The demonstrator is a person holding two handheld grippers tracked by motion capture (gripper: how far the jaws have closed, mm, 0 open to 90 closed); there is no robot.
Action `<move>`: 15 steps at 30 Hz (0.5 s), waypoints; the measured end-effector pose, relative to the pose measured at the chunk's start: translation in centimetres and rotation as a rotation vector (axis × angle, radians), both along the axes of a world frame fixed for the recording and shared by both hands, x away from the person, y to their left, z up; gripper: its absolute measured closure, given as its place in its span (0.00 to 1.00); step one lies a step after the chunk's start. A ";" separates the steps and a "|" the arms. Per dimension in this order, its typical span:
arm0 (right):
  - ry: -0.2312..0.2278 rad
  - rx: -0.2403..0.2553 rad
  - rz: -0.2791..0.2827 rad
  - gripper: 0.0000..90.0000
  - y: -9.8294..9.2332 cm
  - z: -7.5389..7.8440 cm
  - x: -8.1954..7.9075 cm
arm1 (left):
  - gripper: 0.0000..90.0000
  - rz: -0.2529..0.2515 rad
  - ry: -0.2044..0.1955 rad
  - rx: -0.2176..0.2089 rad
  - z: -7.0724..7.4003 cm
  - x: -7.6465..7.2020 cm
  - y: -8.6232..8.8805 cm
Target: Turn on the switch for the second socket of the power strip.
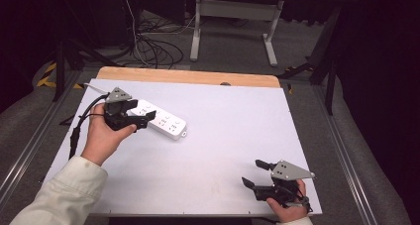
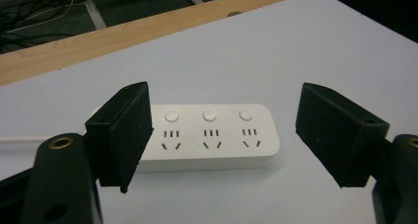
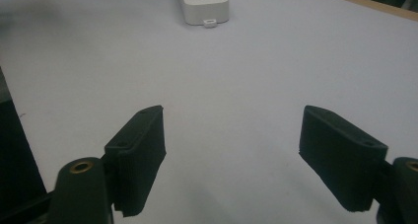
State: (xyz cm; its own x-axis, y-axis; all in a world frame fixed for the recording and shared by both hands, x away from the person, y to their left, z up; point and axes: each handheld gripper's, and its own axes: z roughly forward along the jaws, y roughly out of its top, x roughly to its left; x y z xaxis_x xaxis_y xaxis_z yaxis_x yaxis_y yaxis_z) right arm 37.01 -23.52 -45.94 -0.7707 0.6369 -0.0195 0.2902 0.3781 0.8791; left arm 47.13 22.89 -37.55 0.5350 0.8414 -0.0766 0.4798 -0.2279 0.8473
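A white power strip [image 1: 166, 122] with three sockets and three round buttons lies on the white table top [image 1: 228, 136], in its back left part. My left gripper [image 1: 143, 111] hovers over the strip's left end, its jaws wide apart and gripping nothing. In the left gripper view the power strip [image 2: 212, 135] lies on the table beyond the left gripper [image 2: 231, 135], untouched by the pads. My right gripper [image 1: 253, 172] rests open near the table's front right edge. The right gripper view has the right gripper [image 3: 231, 160] over bare table, and the power strip [image 3: 204, 2] far off.
A wooden strip [image 1: 188, 76] borders the table's far edge. Behind it, loose cables [image 1: 153, 46] lie on the floor beside a white table frame [image 1: 233, 17]. A black cable [image 1: 81, 123] trails from the left gripper over the table's left side.
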 end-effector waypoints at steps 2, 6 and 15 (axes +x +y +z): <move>0.001 -0.001 0.000 0.29 0.0 0.0 0.0 | 0.23 -0.014 -0.002 -0.016 0.1 -0.8 0.3; 0.003 -0.002 0.000 0.29 0.1 0.0 0.0 | 0.19 -0.053 -0.015 -0.001 0.2 -2.3 0.8; -0.005 0.001 -0.003 0.29 0.0 0.1 -0.1 | 0.14 -0.106 -0.035 -0.058 -0.9 -5.5 2.8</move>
State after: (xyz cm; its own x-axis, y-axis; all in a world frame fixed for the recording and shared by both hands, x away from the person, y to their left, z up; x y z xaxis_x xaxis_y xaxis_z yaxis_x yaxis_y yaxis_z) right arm 36.95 -23.53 -45.88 -0.7688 0.6391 -0.0225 0.2872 0.3764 0.8808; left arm 41.67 25.66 -38.41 0.6240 0.7746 -0.1030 0.4251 -0.2259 0.8765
